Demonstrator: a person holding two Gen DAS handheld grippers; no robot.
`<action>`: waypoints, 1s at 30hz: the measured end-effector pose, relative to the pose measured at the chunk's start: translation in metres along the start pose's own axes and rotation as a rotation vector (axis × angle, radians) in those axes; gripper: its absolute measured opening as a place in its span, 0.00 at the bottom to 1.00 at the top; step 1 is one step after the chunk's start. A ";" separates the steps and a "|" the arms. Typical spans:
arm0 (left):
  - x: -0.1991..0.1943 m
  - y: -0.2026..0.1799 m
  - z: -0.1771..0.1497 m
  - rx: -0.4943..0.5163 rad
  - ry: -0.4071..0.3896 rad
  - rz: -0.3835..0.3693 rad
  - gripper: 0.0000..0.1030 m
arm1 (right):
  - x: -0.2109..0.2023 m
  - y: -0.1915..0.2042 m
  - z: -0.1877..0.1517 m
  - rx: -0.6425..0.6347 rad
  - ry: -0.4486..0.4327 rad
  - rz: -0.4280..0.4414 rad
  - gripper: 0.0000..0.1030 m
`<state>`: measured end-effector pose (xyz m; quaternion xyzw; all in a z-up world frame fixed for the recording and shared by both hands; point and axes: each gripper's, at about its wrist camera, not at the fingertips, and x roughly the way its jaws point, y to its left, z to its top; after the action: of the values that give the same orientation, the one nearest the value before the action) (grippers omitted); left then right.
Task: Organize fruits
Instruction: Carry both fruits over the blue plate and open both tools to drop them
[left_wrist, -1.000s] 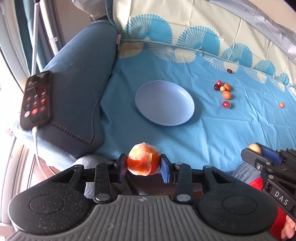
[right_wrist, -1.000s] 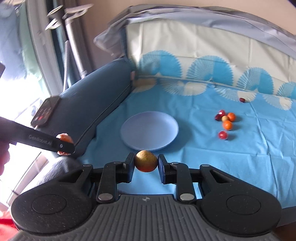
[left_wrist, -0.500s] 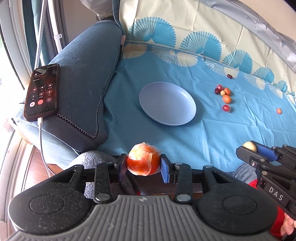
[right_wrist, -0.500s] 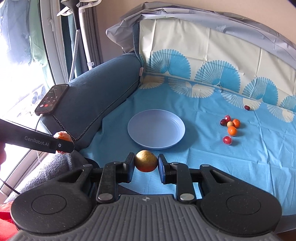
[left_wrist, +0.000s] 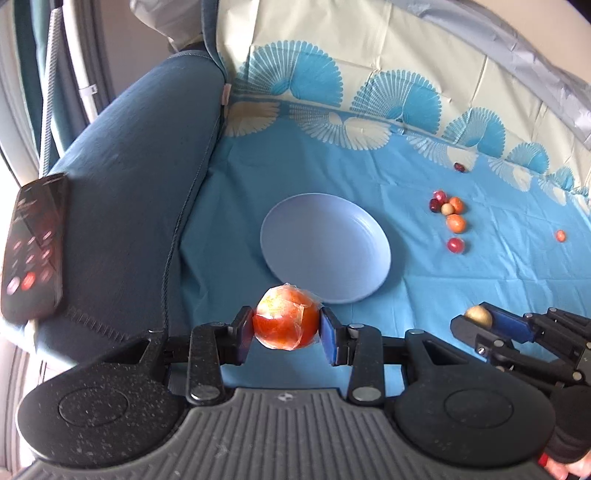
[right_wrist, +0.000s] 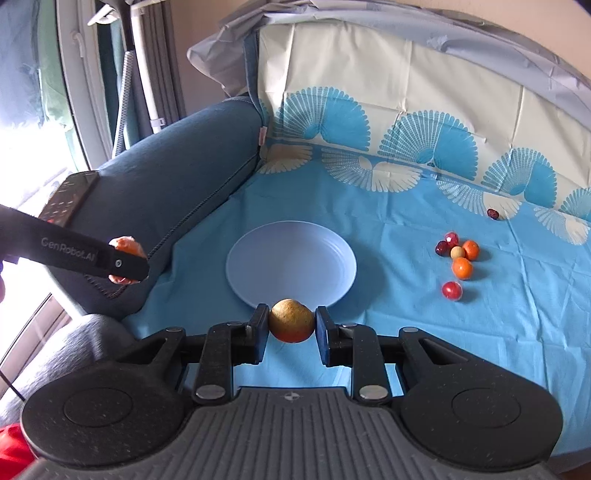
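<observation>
My left gripper is shut on a plastic-wrapped orange fruit, just short of the near rim of a pale blue plate. My right gripper is shut on a small yellow-brown fruit, also at the plate's near rim. In the left wrist view the right gripper shows at the lower right with its fruit. In the right wrist view the left gripper shows at the left. The plate holds nothing.
Several small red, orange and beige fruits lie clustered right of the plate on the blue cloth; a dark one lies farther back, an orange one far right. A phone rests on the dark blue cushion at left.
Both grippers have moved forward toward the plate, each still holding its fruit. The plate and the fruit cluster now look nearer.
</observation>
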<state>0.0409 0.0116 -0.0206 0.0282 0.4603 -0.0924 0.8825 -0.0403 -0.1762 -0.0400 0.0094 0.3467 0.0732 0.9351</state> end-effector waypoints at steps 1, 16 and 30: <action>0.011 -0.001 0.006 0.004 0.008 -0.004 0.41 | 0.009 -0.003 0.003 0.003 0.007 -0.003 0.27; 0.164 -0.019 0.056 0.047 0.164 -0.005 0.41 | 0.161 -0.028 0.022 0.010 0.141 0.012 0.27; 0.181 -0.009 0.069 0.093 0.071 0.033 1.00 | 0.193 -0.030 0.025 -0.033 0.158 -0.015 0.74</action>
<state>0.1961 -0.0319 -0.1289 0.0799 0.4860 -0.0979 0.8648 0.1240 -0.1778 -0.1479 -0.0144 0.4183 0.0724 0.9053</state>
